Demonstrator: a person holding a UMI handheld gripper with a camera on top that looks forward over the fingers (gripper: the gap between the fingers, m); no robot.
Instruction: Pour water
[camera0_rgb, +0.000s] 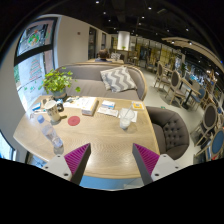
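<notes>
**Hand-held gripper empty above near edge of table**

Your hand-held gripper (112, 160) stands with its fingers spread wide apart, the magenta pads (77, 157) facing inward and nothing between them. It sits over the near end of a long wooden table (100, 138), well short of every item on it.

A clear water bottle (45, 131) stands upright on the table ahead of the left finger and to its outer side. Beyond it lies a small red round coaster (73, 121). Further along sits a potted green plant (58, 83) with what appears to be a kettle or jug (50, 105) beside it; the view is too poor to confirm which. A white cup (125, 122) stands toward the table's right side, near some books (108, 107). A grey sofa (100, 75) with a patterned cushion (118, 78) lies beyond the table's far end.
</notes>
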